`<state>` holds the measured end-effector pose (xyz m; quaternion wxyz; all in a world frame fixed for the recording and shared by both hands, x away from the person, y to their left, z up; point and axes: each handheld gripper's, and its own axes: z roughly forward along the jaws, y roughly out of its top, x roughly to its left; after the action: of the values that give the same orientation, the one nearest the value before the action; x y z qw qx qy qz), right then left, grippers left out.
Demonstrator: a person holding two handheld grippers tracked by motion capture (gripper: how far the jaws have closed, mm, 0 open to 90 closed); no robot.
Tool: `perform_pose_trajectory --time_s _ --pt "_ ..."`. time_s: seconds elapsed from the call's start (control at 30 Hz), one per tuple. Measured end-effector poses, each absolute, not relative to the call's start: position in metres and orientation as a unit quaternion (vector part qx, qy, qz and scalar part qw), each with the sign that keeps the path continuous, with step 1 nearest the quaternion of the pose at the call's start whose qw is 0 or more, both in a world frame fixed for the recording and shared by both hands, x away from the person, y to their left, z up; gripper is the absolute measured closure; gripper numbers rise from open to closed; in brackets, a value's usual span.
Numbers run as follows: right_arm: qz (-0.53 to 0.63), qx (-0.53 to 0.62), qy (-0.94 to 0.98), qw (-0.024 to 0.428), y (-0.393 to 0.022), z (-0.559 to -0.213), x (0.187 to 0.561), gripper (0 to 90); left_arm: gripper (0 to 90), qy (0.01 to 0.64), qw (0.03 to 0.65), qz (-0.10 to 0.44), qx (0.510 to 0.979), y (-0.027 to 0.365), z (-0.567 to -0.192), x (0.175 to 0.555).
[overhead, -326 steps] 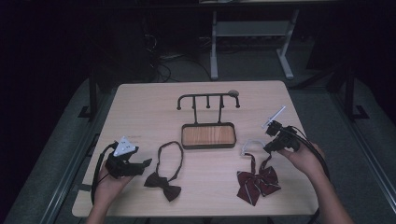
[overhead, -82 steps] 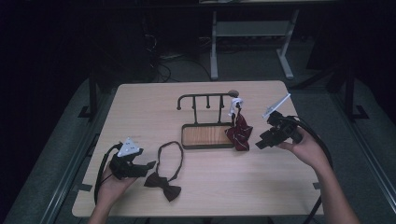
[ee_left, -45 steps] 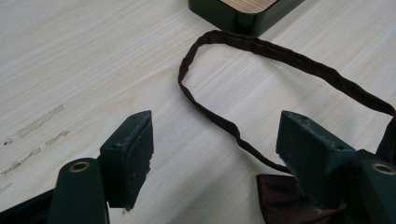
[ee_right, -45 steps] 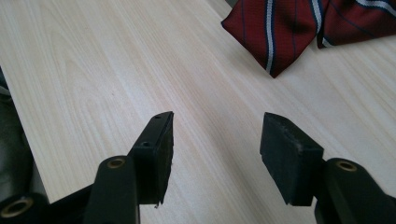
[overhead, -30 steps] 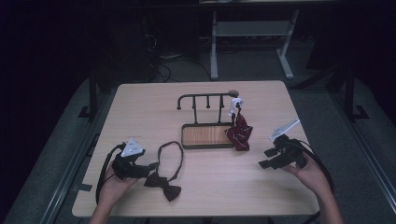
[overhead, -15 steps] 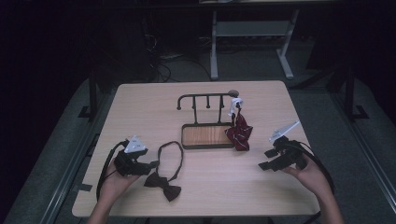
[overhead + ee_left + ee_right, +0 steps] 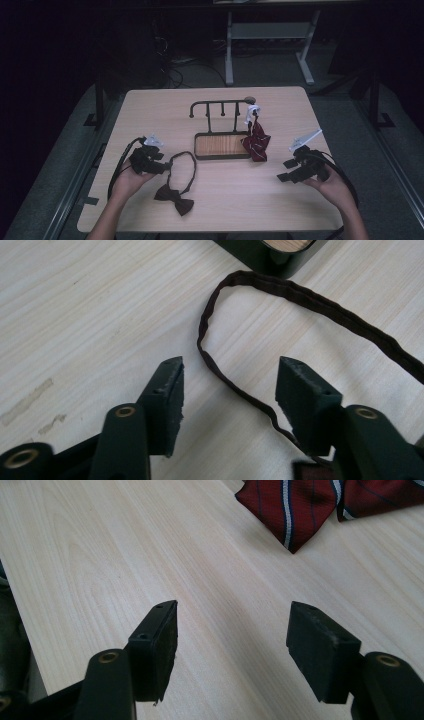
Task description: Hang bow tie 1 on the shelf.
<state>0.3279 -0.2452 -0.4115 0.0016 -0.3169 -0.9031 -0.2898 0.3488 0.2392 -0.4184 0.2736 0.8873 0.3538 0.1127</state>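
I read no writing anywhere. My left gripper (image 7: 227, 390) has its jaws released but closing around the dark bow tie's strap (image 7: 235, 385), near-left on the bench (image 7: 225, 210). My right gripper (image 7: 232, 645) stands released over bare wood.

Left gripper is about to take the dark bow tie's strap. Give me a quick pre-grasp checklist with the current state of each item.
1. Strap of the dark bow tie between the left gripper jaws: ok; they have just been closing, pads not yet pressing.
2. Strap flat on the table, untangled: ok.
3. Free pegs on the rack: ok, the left ones are bare.
4. Red striped tie hanging at the rack's right end: ok.
5. Right gripper open, holding nothing, away from the rack: ok.
6. Strap's fastening: cannot tell.
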Motion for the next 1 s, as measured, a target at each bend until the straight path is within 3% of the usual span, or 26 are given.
perform_pose_trajectory --time_s 1.0 --pt "-0.292 -0.316 -0.903 -0.001 -0.246 -0.410 0.327 36.9 67.0 0.366 0.218 0.080 0.901 0.222 -0.437 0.389"
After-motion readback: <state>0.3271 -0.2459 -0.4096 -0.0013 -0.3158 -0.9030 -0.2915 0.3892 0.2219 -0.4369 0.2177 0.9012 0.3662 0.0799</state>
